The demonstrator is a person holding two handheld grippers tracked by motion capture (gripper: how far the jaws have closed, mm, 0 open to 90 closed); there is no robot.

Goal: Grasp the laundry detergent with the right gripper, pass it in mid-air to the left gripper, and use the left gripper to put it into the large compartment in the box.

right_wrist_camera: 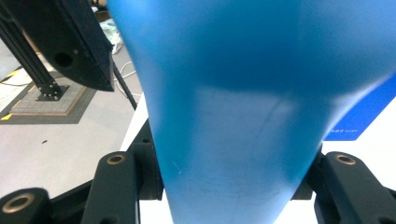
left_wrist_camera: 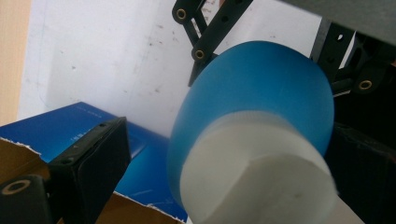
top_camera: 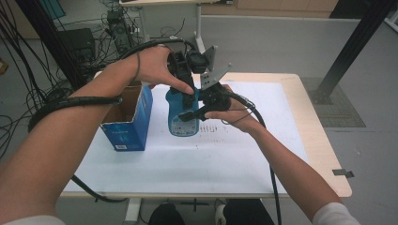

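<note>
Blue bottle clamped in right gripper – left gripper jaws apart round its white cap.

We're looking at the blue bottle, smooth matt plastic with a soft sheen, and its white cap has a duller, slightly grainy plastic face. The right gripper shows hard black plastic links, lightly glossy, with brass-coloured metal rivets. The left gripper carries a matt black pad, rubbery by its look. The blue carton is glossy printed cardboard outside, raw brown and rough at its torn edge. The table is pale, smooth wood-look board under a white paper sheet, matt and faintly smudged.
</note>
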